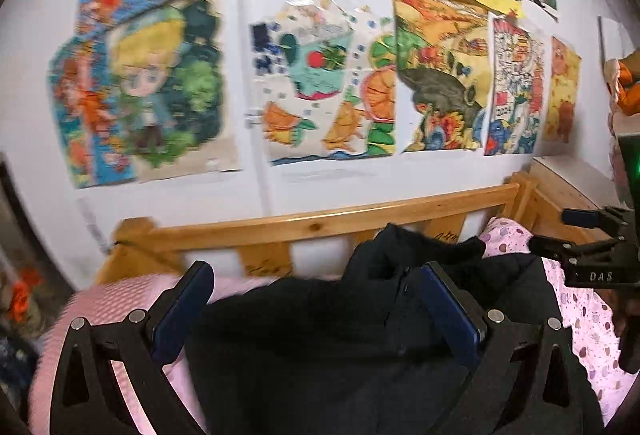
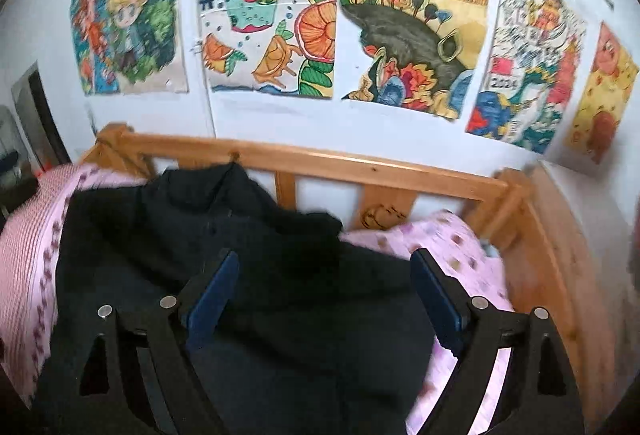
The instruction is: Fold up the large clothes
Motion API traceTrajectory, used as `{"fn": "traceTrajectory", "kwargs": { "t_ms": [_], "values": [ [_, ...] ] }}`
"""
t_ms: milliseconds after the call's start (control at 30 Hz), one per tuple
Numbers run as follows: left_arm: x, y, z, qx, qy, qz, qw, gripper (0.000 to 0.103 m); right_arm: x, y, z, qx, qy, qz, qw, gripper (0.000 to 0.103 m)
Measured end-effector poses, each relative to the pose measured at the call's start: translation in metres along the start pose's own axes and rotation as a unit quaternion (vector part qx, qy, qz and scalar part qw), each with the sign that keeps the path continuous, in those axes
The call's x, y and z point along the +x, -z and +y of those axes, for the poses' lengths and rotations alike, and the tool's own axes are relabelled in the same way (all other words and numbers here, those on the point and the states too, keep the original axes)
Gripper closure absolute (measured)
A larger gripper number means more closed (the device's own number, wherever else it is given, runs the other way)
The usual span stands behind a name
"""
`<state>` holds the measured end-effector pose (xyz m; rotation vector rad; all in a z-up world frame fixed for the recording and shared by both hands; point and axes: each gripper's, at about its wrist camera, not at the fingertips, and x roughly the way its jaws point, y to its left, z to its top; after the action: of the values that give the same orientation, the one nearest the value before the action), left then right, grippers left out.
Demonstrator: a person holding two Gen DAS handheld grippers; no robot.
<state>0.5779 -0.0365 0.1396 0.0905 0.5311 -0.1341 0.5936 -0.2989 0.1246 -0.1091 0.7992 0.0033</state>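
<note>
Left wrist and right wrist views show both jaws spread above the black garment [image 2: 256,275]; pinch edges evenly before folding.

Black garment [image 2: 256,275] cut off below, folds perhaps blurred.

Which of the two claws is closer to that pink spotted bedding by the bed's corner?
Right. The right gripper has one finger over the pink spotted bedding; the left gripper sits farther left over the black garment.
</note>
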Motion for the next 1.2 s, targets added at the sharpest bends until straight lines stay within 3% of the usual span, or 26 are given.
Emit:
{"fn": "traceTrajectory", "kwargs": {
  "t_ms": [100,167,300,400,500,567,600,633,667,733,833,967,1033,1200],
  "values": [
    [0.041,-0.003,0.002,-0.003,0.034,-0.001,0.9994,0.002,0.028,-0.004,0.004,0.013,-0.029,-0.012,0.999,0.021],
    [0.061,0.000,-0.002,0.007,0.037,0.010,0.9993,0.014,0.047,-0.005,0.007,-0.002,-0.030,-0.015,0.999,0.031],
    [0.096,0.008,-0.016,0.063,0.024,0.039,0.9969,0.028,0.078,-0.004,0.017,-0.054,-0.030,-0.005,0.998,0.034],
    [0.107,0.008,-0.021,0.074,0.026,0.051,0.9956,0.040,0.092,-0.006,0.023,-0.077,-0.033,-0.007,0.996,0.034],
    [0.117,0.005,-0.026,0.080,0.030,0.066,0.9942,0.067,0.107,-0.008,0.030,-0.083,-0.029,0.005,0.996,0.034],
    [0.124,0.004,-0.029,0.093,0.027,0.077,0.9923,0.093,0.117,-0.008,0.035,-0.073,-0.033,0.006,0.997,0.040],
    [0.124,0.005,-0.031,0.103,0.026,0.078,0.9913,0.095,0.122,-0.008,0.037,-0.067,-0.034,0.011,0.997,0.045],
    [0.123,0.005,-0.032,0.108,0.024,0.076,0.9909,0.096,0.126,-0.008,0.039,-0.065,-0.030,0.014,0.997,0.057],
    [0.120,0.006,-0.032,0.109,0.025,0.071,0.9912,0.097,0.128,-0.008,0.041,-0.066,-0.024,0.012,0.997,0.076],
    [0.110,0.004,-0.026,0.093,0.041,0.053,0.9934,0.098,0.129,-0.008,0.043,-0.066,-0.022,0.016,0.997,0.095],
    [0.098,0.001,-0.008,0.054,0.066,0.038,0.9957,0.098,0.110,-0.004,0.046,-0.079,-0.021,-0.011,0.997,0.099],
    [0.081,0.010,0.015,0.027,0.122,0.023,0.9919,0.099,0.078,0.008,0.040,-0.072,-0.066,-0.029,0.995,0.100],
    [0.070,0.018,0.022,0.030,0.141,0.014,0.9895,0.099,0.063,0.020,0.036,-0.075,-0.094,-0.032,0.992,0.100],
    [0.055,0.051,0.020,0.074,0.148,0.026,0.9858,0.099,0.055,0.054,0.027,-0.091,-0.141,-0.021,0.986,0.101]
  ]
}}
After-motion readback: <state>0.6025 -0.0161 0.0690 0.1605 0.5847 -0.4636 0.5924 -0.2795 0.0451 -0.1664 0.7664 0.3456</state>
